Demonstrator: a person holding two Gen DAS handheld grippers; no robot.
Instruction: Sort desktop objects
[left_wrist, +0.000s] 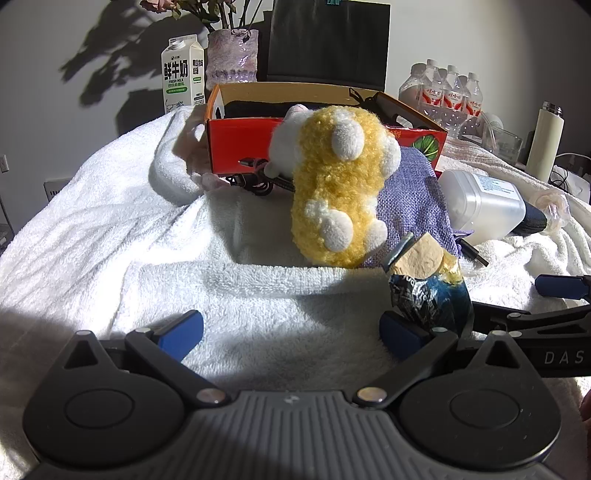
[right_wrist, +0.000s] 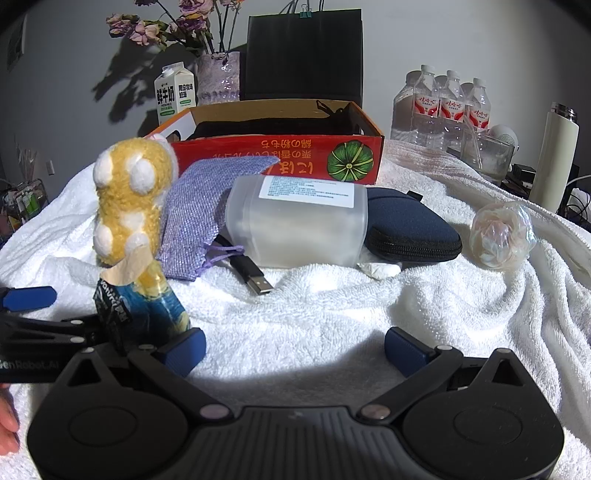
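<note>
A yellow and white plush toy (left_wrist: 340, 184) lies on the white towel (left_wrist: 110, 240) in front of the open orange box (left_wrist: 240, 144); it also shows in the right wrist view (right_wrist: 127, 199). A blue snack wrapper (left_wrist: 430, 291) with a bitten pastry stands between the two grippers, also in the right wrist view (right_wrist: 147, 295). My left gripper (left_wrist: 291, 336) is open and empty, the wrapper beside its right finger. My right gripper (right_wrist: 295, 350) is open and empty, the wrapper beside its left finger.
A purple cloth pouch (right_wrist: 199, 206), a frosted plastic bottle (right_wrist: 299, 221), a USB cable plug (right_wrist: 255, 280), a navy zip case (right_wrist: 410, 229) and an iridescent ball (right_wrist: 502, 236) lie on the towel. Milk carton (left_wrist: 183, 74), vase (left_wrist: 232, 55), water bottles (right_wrist: 443, 107) and a thermos (right_wrist: 554, 155) stand behind.
</note>
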